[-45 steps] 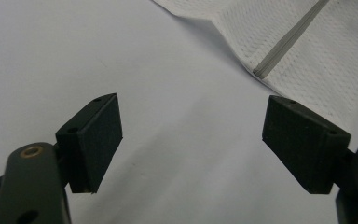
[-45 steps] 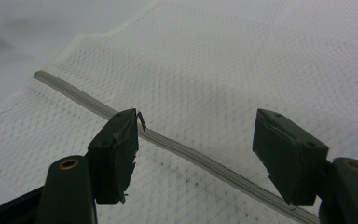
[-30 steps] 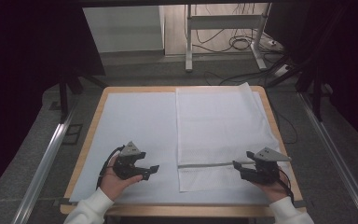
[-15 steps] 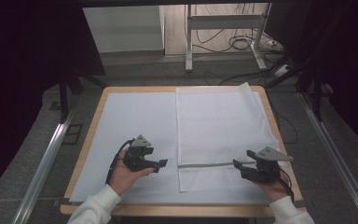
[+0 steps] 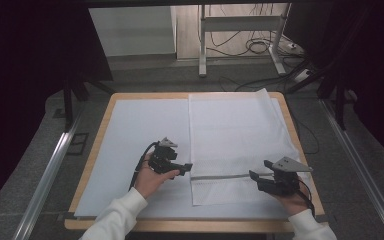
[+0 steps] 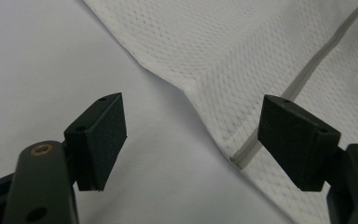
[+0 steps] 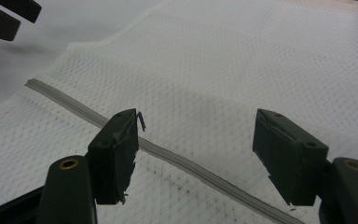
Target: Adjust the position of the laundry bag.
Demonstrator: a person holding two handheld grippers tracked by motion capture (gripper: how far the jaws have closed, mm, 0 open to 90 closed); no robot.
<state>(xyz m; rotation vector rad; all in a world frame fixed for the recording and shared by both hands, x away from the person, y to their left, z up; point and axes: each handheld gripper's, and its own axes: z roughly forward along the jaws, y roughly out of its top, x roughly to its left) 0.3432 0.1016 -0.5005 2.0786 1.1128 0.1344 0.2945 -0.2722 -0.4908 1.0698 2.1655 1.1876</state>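
Flat towel (image 5: 240, 135), open table (image 5: 130, 130) around

Wooden-edged table (image 5: 300, 150) under a pale sheet (image 5: 140, 130), standing on grey speckled floor (image 5: 45, 130). Two metal rails (image 5: 47, 172) along the floor, one at each side of the table, both running toward the far end of the room. Beyond the table, a light wall panel (image 5: 132, 30) next to a strip of wood-toned floor (image 5: 187, 30). Metal frame of a stand (image 5: 237, 25) back there, with black cables (image 5: 257, 45) looped beneath it and a power strip (image 5: 300, 76) just off to the right. Deep darkness at both upper corners; dark upright legs (image 5: 69, 102) near the left far corner of the table. Dim, even light overall.
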